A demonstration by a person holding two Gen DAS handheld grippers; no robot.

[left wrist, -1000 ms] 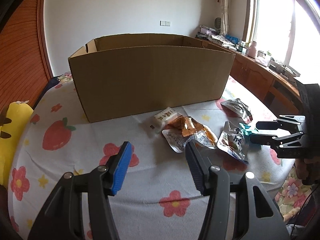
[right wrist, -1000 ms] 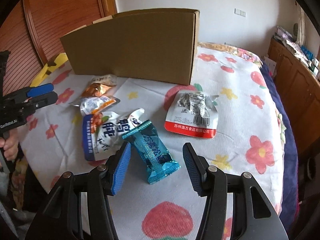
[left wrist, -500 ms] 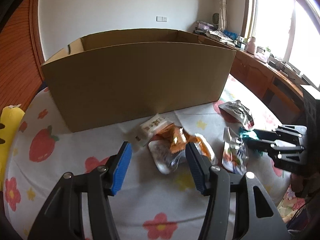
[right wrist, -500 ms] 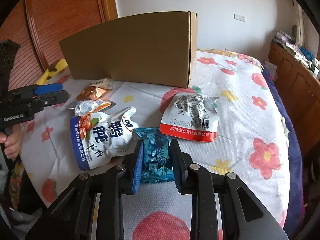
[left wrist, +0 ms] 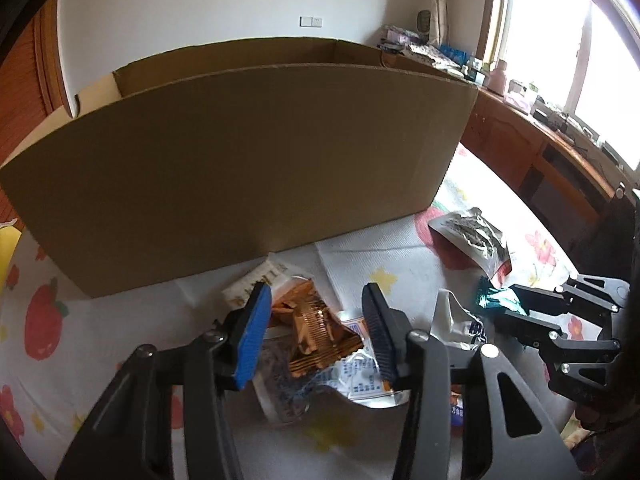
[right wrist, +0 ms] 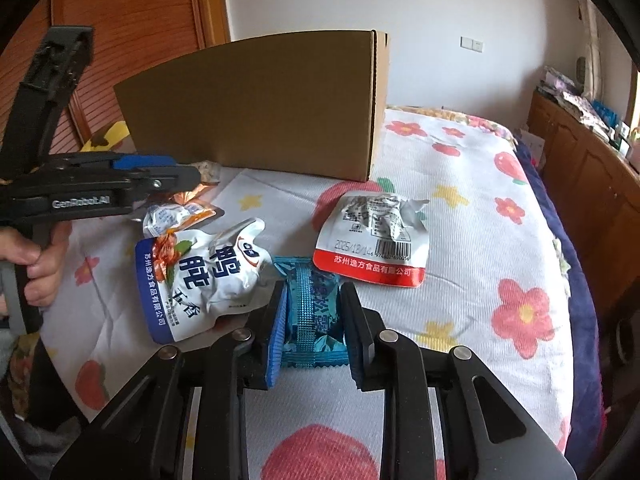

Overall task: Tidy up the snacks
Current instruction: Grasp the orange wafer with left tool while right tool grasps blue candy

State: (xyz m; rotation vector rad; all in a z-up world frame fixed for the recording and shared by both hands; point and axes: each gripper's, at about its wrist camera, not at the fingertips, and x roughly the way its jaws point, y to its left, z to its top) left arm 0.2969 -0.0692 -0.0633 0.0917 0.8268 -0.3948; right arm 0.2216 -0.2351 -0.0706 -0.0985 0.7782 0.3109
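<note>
Right gripper (right wrist: 312, 322) jaws clamp a crinkly teal foil packet (right wrist: 310, 308); left gripper (left wrist: 316, 328) jaws closing around seemingly untouched ridged orange foil pouch (left wrist: 316, 330).

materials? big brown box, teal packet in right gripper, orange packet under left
Box: matte corrugated cardboard, fluted edge shows. Teal packet: glossy foil-like plastic film, embossed, crimped ends. Orange packet: shiny metallised film, probably plastic; it crinkles and glints.

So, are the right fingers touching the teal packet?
Touching. The right wrist view shows both fingers pressed against the sides of the teal packet, no gap.
</note>
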